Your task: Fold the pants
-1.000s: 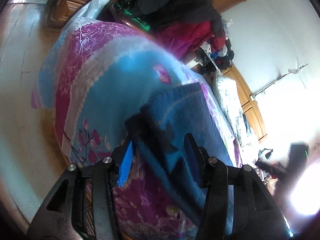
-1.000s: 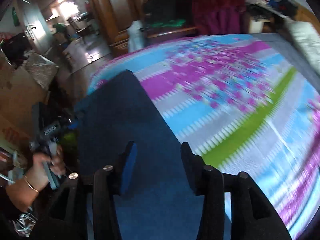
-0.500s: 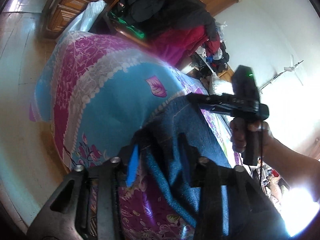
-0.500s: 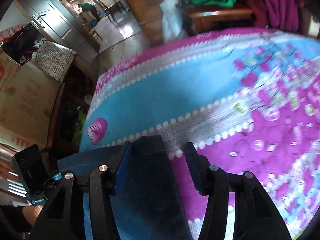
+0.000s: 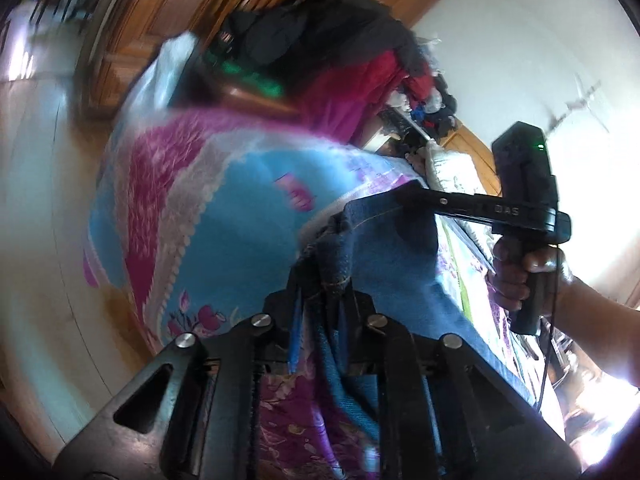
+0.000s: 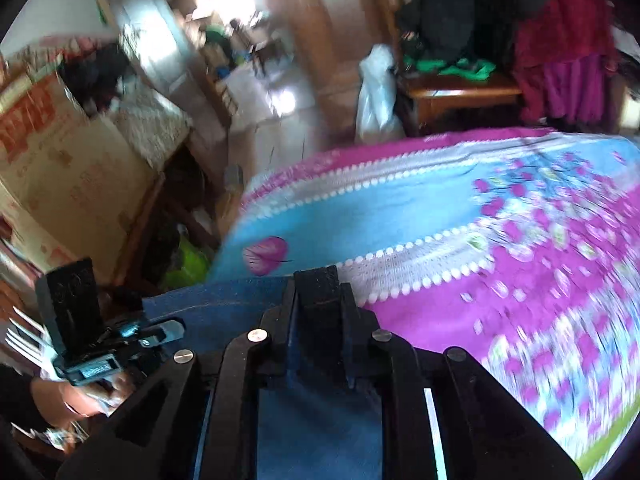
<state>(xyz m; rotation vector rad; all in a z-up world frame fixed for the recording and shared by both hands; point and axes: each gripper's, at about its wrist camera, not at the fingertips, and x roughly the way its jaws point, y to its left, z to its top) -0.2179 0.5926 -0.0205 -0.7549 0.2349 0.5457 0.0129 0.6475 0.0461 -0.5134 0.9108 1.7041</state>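
Left gripper (image 5: 320,292) clamped on bunched jeans (image 5: 392,264) edge. Right gripper (image 6: 318,292) pinched on another corner, apparently the same hem, though blurred. Jeans draped over floral bedspread (image 6: 400,208) near the bed's end.

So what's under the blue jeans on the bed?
Under the jeans lies the flowery pink and blue bedspread, showing all around them. The part right beneath the denim is covered, so anything else there cannot be seen.
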